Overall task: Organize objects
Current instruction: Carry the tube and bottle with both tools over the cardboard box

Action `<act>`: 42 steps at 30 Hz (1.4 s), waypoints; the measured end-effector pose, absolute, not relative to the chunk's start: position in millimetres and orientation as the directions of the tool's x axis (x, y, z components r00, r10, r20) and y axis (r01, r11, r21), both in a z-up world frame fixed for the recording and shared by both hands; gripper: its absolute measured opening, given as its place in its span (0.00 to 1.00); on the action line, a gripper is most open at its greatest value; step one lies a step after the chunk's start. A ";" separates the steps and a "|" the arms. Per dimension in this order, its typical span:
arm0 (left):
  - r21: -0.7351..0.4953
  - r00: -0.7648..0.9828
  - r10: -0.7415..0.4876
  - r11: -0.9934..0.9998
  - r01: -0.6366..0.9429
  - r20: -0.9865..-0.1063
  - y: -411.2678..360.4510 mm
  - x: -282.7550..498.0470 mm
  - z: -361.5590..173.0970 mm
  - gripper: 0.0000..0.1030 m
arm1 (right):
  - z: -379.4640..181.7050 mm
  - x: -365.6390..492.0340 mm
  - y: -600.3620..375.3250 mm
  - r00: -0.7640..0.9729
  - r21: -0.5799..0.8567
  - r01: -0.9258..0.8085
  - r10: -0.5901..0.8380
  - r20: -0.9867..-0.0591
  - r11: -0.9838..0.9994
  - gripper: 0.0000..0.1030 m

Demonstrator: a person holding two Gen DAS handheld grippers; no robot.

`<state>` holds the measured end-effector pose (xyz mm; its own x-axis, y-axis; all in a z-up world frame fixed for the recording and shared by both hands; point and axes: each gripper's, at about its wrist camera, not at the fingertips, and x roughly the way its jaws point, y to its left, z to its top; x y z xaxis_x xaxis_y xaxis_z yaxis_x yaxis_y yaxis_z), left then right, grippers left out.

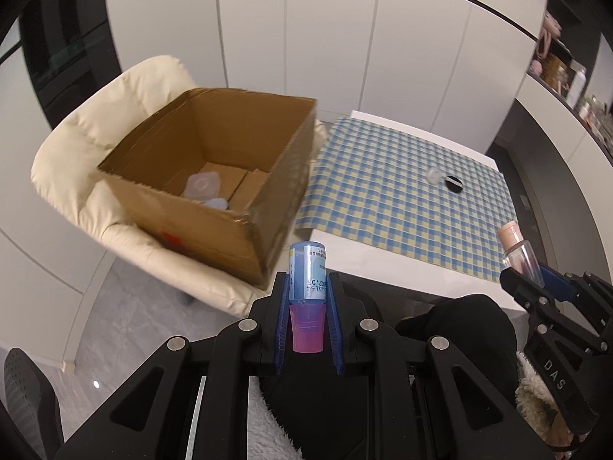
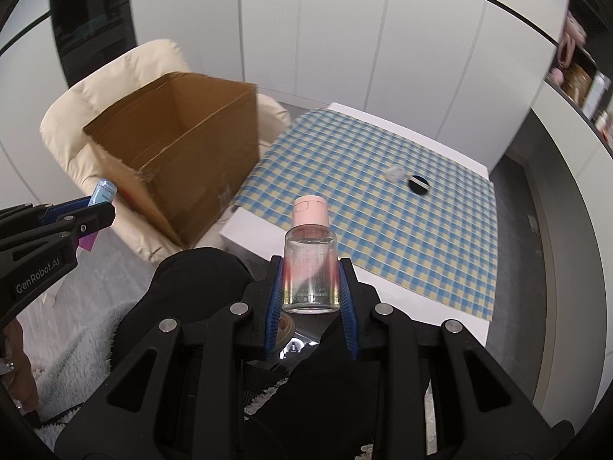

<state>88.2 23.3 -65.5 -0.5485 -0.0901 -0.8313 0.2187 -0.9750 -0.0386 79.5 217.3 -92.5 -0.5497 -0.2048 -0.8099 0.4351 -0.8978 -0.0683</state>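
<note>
The left gripper (image 1: 308, 283) clamps a small blue-labelled vial with a pink cap (image 1: 306, 272); the open brown cardboard box (image 1: 214, 176) lies ahead-left, its near rim (image 1: 172, 193) unobstructed. The right gripper (image 2: 311, 272) clamps a clear pink-capped bottle (image 2: 310, 264) before the checked tablecloth's edge (image 2: 383, 268).

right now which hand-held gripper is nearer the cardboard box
Left. The left hand-held gripper sits just short of the cardboard box's near corner; the right hand-held gripper is farther off, by the checkered cloth.

Blue vial (image 1: 307, 274) with pink cap nearest the camera, clamped in left gripper (image 1: 306, 287), clear pink-capped bottle (image 2: 310, 260) clamped in right gripper (image 2: 311, 268), open cardboard box (image 1: 214, 176) on cream chair, holding pale plastic pieces
</note>
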 end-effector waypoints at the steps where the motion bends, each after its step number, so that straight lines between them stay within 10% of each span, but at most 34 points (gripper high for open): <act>1: -0.040 -0.546 -0.094 -0.973 0.229 -0.833 19.0 89.1 -66.0 0.18 | -92.8 79.7 211.9 -0.545 -0.066 0.447 -0.213 -0.811 -0.892 0.28; 42: -0.025 -0.524 -0.208 -0.915 0.403 -0.826 -55.3 79.4 -61.7 0.18 | -100.6 74.4 110.8 -0.469 -0.064 0.662 -0.346 -0.813 -0.747 0.28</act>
<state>79.4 -55.3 -61.7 -0.5238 -0.2077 -0.8262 0.4026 -0.9151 -0.0251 74.4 110.8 -100.6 -0.4691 -0.3457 -0.8127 0.6617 -0.7471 -0.0641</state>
